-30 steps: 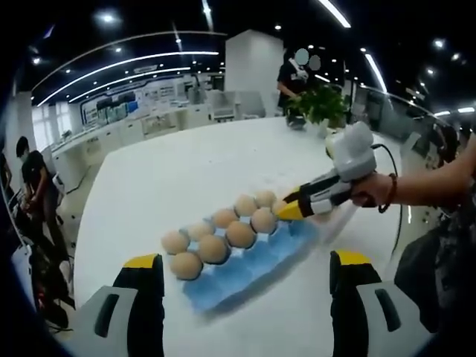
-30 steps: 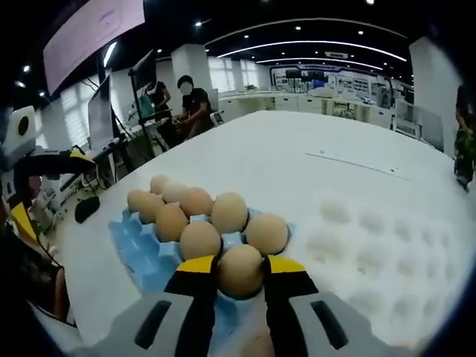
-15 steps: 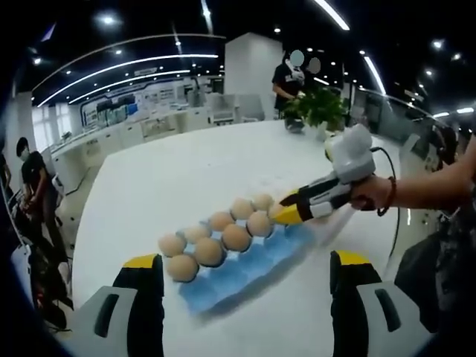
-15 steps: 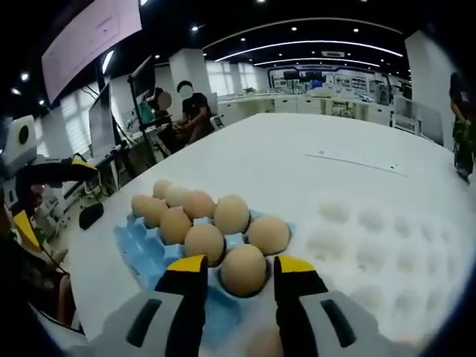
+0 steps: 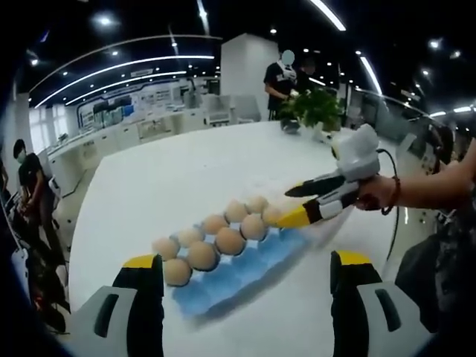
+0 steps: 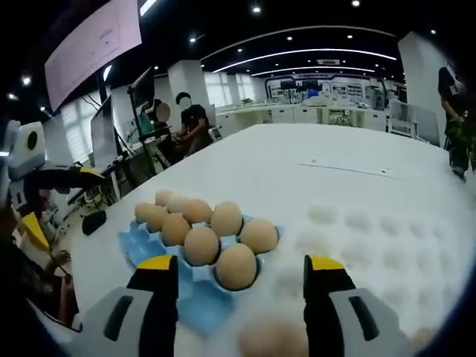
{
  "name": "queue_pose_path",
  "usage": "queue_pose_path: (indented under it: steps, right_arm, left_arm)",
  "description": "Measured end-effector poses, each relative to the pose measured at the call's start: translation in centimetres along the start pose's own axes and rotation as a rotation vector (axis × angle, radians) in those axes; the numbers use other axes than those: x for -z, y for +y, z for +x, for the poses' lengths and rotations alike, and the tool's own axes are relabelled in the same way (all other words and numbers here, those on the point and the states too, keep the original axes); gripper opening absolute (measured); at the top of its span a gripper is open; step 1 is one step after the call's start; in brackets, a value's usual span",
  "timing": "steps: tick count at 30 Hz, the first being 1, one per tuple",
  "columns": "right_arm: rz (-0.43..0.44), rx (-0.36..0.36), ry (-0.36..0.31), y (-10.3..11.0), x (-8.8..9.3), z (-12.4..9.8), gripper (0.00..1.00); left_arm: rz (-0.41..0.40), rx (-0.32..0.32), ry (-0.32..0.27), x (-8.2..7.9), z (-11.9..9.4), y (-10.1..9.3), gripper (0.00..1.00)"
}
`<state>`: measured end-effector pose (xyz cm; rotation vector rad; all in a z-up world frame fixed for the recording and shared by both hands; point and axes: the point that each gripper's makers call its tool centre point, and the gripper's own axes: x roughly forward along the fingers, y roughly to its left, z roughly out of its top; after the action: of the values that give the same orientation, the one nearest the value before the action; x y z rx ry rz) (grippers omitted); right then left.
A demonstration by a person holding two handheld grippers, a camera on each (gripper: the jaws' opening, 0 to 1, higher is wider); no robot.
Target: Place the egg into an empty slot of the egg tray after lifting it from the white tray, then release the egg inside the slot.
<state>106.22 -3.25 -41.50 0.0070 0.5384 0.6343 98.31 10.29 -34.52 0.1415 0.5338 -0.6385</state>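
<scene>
the right gripper [image 6: 242, 271] is spread wide above the egg [image 6: 236, 266] sitting in the blue tray [image 6: 145, 244] at lower centre, and the left gripper [image 5: 245, 271] is spread too.

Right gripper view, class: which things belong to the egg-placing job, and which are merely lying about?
Job: blue egg tray; just-placed egg; white tray; blurred egg near the camera; right gripper, jaws open.

Lying about: paper sheet; potted plant.

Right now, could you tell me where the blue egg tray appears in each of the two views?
Left gripper view: the blue egg tray lies low in the centre, between that view's own jaws.
Right gripper view: it sits lower left of centre.
Shared landmark: the white table under it.
</scene>
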Motion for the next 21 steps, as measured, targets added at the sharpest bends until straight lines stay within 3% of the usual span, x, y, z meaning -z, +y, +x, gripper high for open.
queue_pose_path:
  steps: [21]
  right_arm:
    - [-0.005,0.013,-0.039,-0.1,1.3,-2.5,0.73]
  left_arm:
    - [0.004,0.001,0.005,0.2,0.1,-0.1,0.95]
